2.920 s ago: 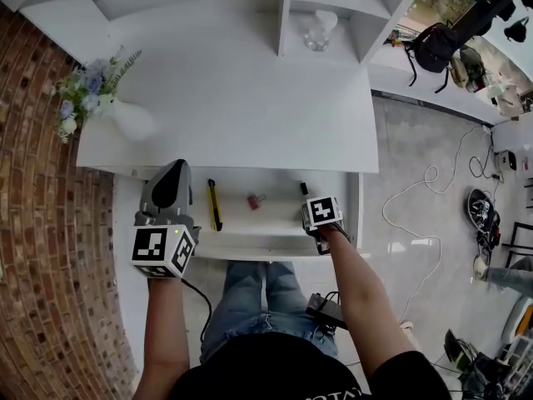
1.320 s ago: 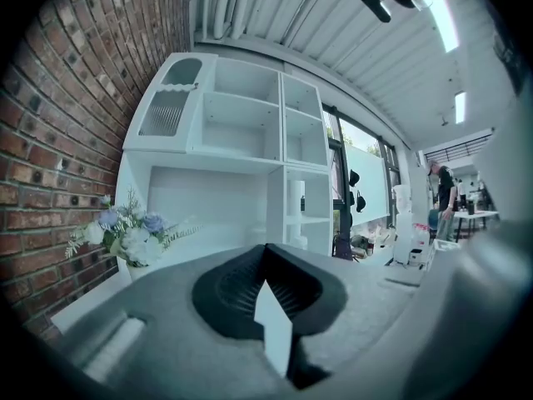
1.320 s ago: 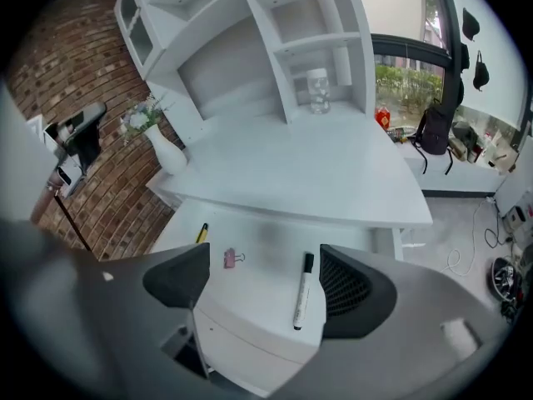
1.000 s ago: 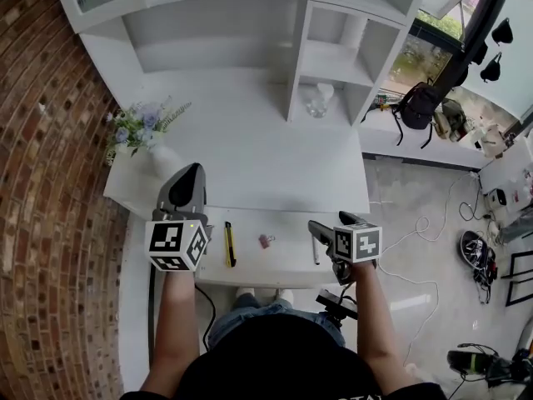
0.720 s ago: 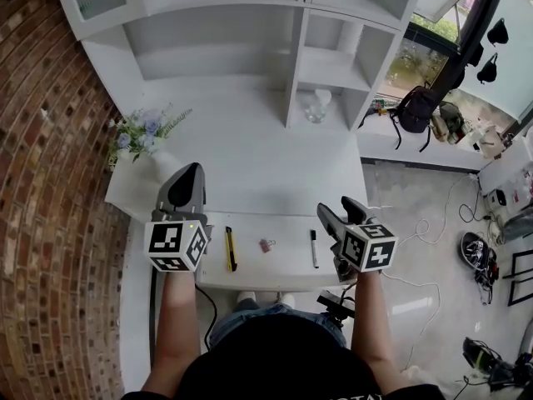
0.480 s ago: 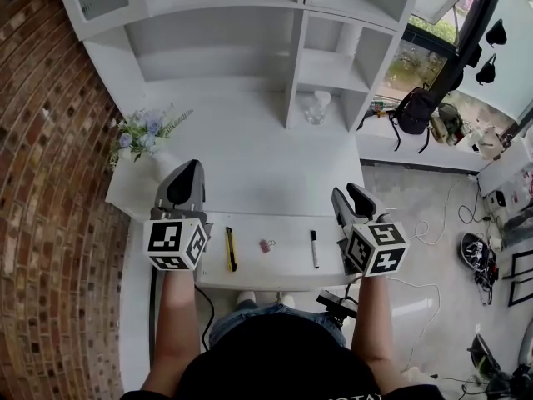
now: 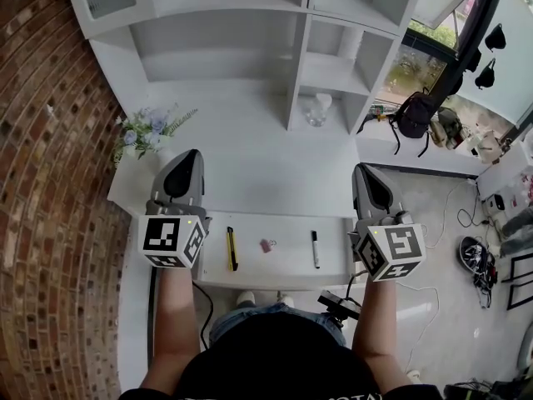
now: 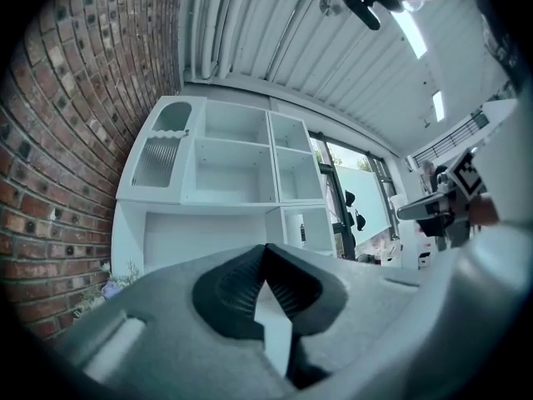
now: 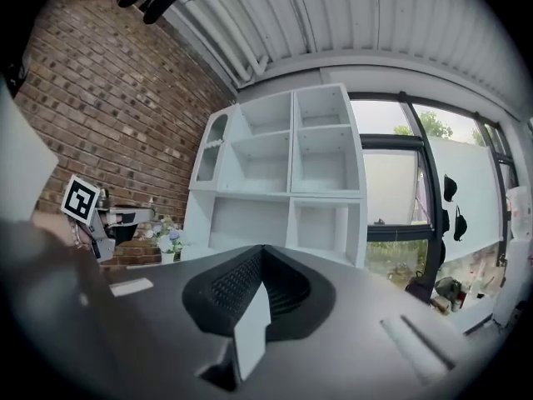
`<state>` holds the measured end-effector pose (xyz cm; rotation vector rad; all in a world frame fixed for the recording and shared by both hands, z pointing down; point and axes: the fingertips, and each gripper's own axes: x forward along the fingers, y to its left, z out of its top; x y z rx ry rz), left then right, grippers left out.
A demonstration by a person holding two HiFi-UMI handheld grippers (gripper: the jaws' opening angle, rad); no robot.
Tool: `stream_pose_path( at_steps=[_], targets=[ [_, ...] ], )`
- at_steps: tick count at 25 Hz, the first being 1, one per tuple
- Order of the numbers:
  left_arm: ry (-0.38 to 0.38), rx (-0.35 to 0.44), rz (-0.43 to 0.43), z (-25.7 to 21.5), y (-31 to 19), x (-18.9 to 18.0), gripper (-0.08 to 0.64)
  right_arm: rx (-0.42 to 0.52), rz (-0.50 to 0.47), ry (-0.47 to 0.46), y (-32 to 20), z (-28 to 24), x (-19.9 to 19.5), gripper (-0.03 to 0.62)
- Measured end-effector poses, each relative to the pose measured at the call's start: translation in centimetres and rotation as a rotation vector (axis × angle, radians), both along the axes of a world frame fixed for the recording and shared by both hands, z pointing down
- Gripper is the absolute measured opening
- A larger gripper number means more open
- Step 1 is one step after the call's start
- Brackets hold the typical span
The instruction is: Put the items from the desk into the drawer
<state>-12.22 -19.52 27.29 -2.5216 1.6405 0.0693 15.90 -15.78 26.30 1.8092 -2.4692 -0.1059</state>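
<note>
Clenched on nothing, the left gripper (image 7: 188, 158) and right gripper (image 7: 366, 173) could shove the open white drawer (image 7: 275, 282), lower centre, askew and jam it.

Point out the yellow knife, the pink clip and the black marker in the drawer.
yellow knife (image 7: 231, 249): head view, middle of its body.
pink clip (image 7: 267, 245): head view, its body.
black marker (image 7: 315, 249): head view, mid-barrel.
</note>
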Motion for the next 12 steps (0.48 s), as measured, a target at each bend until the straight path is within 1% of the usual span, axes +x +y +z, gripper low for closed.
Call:
stream_pose_path(
  at_steps=[4,8,12],
  targets=[
    [-0.022,0.042,0.051,-1.7,0.5,0.1,-0.002,0.066,-0.017,0.015,0.9,-2.5,-0.6,0.011],
    [-0.024,0.090,0.028,-3.8,0.8,-0.3,-0.002,0.127,-0.028,0.055,1.4,-4.4,-1.2,0.011],
    [-0.030,0.114,0.025,-4.7,0.9,-0.2,-0.002,0.151,-0.022,0.071,1.5,-4.9,-1.5,0.011]
  ],
)
